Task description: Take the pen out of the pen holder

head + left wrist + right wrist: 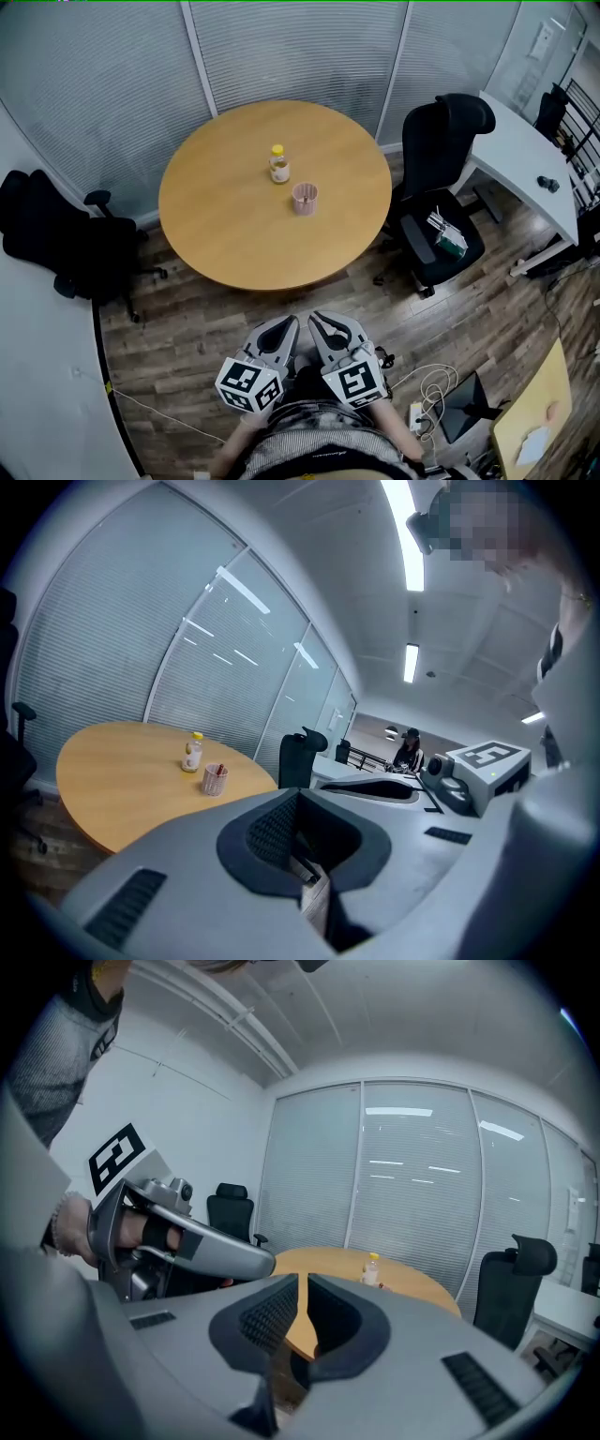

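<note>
Two empty tools, the left tool [286,326] and right tool [321,323], each pressed together, hover short of the table [225,234], where the pen [220,769] stands in the holder [305,199] near a bottle [278,164].

Left gripper [279,330] and right gripper [325,330] side by side at 6 o'clock, tips toward 12 o'clock, jaws closed, empty

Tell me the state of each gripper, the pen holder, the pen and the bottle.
left gripper: jaws shut, empty
right gripper: jaws shut, empty
pen holder: upright on the table
pen: standing in the pen holder
bottle: upright, cap on
</note>
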Available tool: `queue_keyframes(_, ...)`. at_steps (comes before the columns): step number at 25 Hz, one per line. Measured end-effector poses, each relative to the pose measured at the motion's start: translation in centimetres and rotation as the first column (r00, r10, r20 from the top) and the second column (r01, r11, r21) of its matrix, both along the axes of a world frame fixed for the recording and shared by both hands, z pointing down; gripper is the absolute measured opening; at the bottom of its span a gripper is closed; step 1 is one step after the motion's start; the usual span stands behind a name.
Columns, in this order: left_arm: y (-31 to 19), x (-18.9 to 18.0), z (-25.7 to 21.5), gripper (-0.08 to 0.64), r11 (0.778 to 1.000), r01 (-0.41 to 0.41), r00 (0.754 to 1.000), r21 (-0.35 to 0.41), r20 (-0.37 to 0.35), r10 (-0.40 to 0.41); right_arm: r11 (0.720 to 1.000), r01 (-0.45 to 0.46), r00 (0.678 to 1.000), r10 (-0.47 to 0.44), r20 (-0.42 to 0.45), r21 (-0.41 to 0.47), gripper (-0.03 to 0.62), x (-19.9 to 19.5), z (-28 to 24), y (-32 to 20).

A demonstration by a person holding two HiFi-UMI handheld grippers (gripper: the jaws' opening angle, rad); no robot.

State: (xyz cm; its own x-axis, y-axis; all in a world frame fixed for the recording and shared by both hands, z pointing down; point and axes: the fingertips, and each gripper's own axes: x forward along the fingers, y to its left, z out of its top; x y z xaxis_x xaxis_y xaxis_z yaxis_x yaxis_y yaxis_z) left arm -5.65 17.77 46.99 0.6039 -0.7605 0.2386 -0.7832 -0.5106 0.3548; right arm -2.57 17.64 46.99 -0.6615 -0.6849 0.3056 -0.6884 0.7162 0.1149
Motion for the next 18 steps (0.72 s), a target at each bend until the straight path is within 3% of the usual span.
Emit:
queue_keyframes(9,-3.3,-0.8,0.8,0.005,0.998,0.058,0.998,-0.016,-0.009,-0.058,0.999,0.037,0.999,-0.037,0.002,-0.017,0.044,-0.5,0.6,-4.3)
queue_keyframes(18,-12.3,-0.4,0.1,0.005,0.997,0.082,0.997,-0.011,0.0,-0.082,0.99,0.138,0.989,-0.137,-0.057,0.009,0.043,-1.1,0.4,-13.0)
